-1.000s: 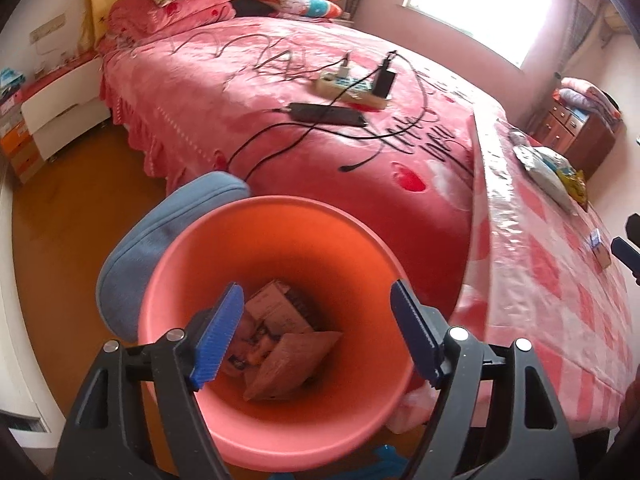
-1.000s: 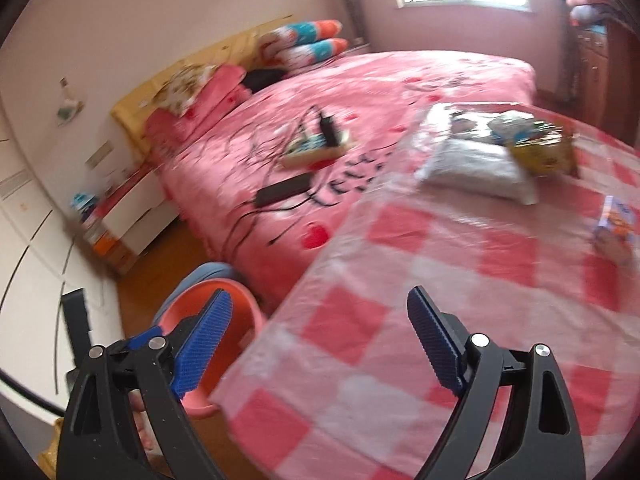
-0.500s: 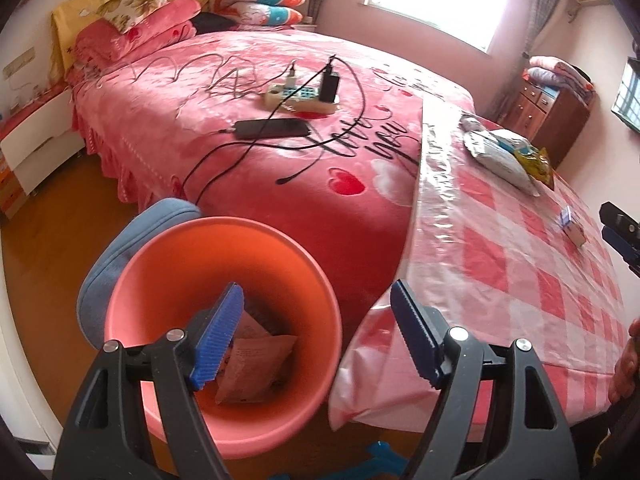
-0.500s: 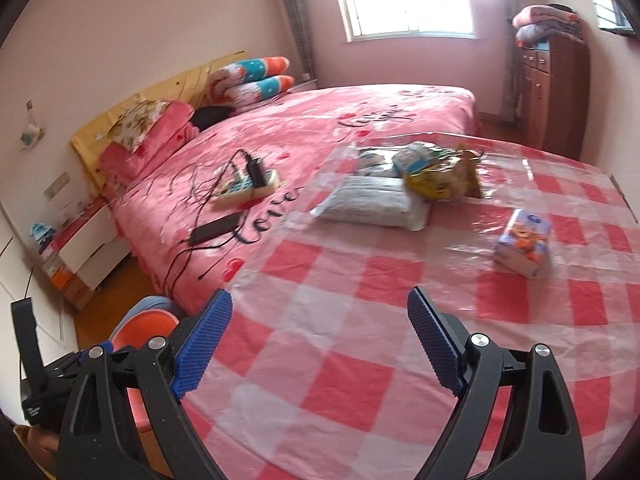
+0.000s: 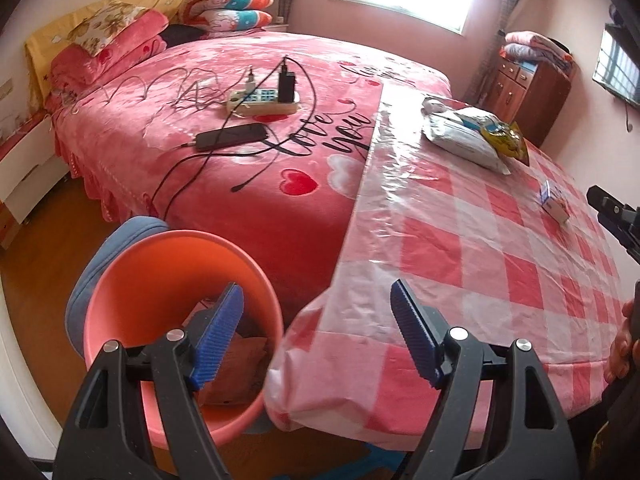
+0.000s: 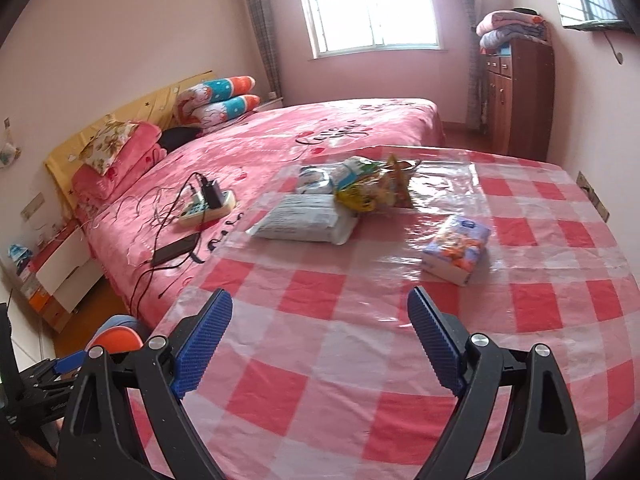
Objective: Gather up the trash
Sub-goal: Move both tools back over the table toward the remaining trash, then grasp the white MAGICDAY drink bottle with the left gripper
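Btwn pickups: both grippers empty, jaws apart — left gripper [image 5: 316,332] by orange bin [image 5: 120,280], right gripper [image 6: 320,340] over table [image 6: 320,380]. Likely next: right reaches tissue pack [image 6: 456,249] at 1 o'clock, needs squaring jaws across it.

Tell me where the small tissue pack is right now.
In the right wrist view, the small tissue pack lies on the checked tablecloth, right of centre, apart from the white packet and yellow snack bag.

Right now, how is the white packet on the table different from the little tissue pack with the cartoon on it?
The white packet is larger and plain white with small print; the tissue pack is smaller, with orange and blue cartoon pictures. The white packet lies flat with the yellow snack bag resting against its far edge; the tissue pack sits alone, apart from the pile. Both lie on the checked tablecloth, untouched by either gripper.
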A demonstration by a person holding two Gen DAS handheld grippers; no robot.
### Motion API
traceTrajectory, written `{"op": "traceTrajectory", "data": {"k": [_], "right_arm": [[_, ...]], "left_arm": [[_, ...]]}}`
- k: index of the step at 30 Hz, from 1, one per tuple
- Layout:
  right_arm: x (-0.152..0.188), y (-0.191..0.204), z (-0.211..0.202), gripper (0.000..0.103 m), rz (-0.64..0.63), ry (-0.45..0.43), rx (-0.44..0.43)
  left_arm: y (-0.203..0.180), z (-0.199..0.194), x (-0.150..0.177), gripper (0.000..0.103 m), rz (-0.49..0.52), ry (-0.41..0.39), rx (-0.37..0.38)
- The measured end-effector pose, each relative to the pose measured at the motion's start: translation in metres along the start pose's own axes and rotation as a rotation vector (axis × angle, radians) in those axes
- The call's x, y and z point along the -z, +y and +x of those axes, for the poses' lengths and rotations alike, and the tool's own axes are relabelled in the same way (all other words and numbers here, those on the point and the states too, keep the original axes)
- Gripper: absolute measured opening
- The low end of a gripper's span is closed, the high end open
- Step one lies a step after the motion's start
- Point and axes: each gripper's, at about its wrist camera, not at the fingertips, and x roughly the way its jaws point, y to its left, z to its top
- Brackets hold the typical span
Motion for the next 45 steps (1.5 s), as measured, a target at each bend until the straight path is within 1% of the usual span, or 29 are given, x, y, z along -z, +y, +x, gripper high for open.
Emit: {"op": "traceTrajectory", "data": {"k": [9, 17, 19, 25, 36, 45], "right_arm": [[0.0, -0.044, 0.001, 0.089, 0.089, -0.002, 0.033], [0.0, -0.079, 0.001, 0.089, 0.141, -0.013, 0.098], [0.0, -0.088, 0.0, 0.091, 0.159, -0.016, 0.114], [-0.002, -0.112, -0.002, 0.092, 0.193, -0.028, 0.161], [-0.002, -0.141, 0.002, 0.092, 0.242, -0.021, 0.212], [-0.001, -0.156, 0.009, 0.092, 0.263, -0.004, 0.232]], "left_arm": [[-0.034, 0.008, 0.001, 0.077, 0.07, 0.028, 0.003], [-0.069, 0.013, 0.0, 0.077, 0.137, 0.042, 0.026], [-0.079, 0.015, -0.001, 0.077, 0.158, 0.044, 0.034], [-0.105, 0.018, -0.001, 0.077, 0.213, 0.051, 0.06], [-0.145, 0.027, 0.002, 0.077, 0.296, 0.074, 0.085], [-0.163, 0.035, -0.001, 0.077, 0.328, 0.084, 0.1]]}}
